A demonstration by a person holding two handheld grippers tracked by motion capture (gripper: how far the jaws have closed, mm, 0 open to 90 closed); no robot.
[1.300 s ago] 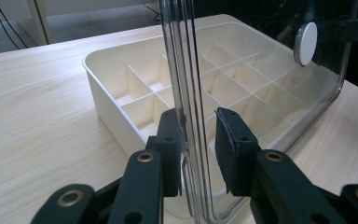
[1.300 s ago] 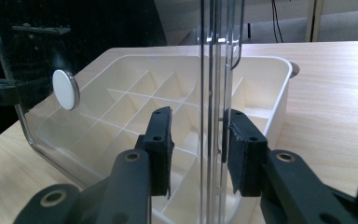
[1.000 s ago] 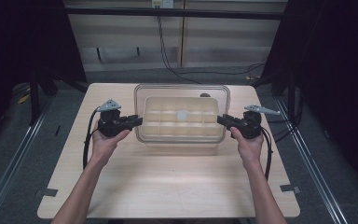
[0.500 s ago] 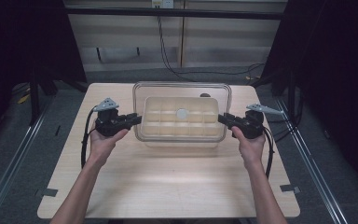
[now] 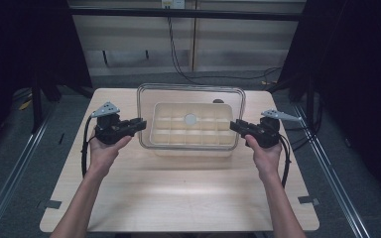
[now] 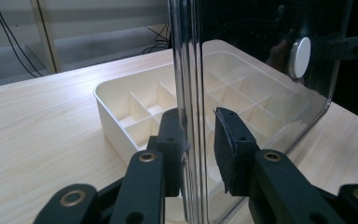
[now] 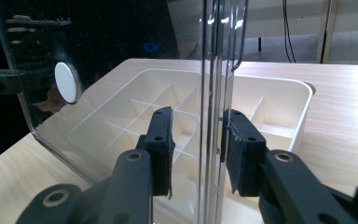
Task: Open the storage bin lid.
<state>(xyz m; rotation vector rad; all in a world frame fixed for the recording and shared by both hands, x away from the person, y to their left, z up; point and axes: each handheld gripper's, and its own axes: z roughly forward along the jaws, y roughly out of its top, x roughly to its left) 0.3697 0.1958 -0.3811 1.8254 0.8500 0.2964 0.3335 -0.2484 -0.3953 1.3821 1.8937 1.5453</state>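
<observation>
A clear plastic lid [image 5: 147, 99] with a white round knob [image 5: 190, 119] hangs level just over a cream compartment tray [image 5: 193, 151] on the wooden table [image 5: 178, 198]. My left gripper [image 5: 141, 124] is shut on the lid's left edge. My right gripper [image 5: 234, 125] is shut on its right edge. In the left gripper view the jaws [image 6: 200, 126] straddle the lid's rim [image 6: 189, 70], with the tray [image 6: 121, 107] below. The right gripper view has its jaws [image 7: 198, 123] around the opposite rim [image 7: 216, 56], above the tray [image 7: 279, 93].
The tray stands at the back middle of the table, and bare wood stretches in front of it and to both sides. Cables trail from each gripper along the forearms. Dark floor and metal rails flank the table, and a wall with cables stands behind it.
The lid and both grippers have come up very slightly; the lid looks a touch larger over the tray. Both grips are unchanged.
</observation>
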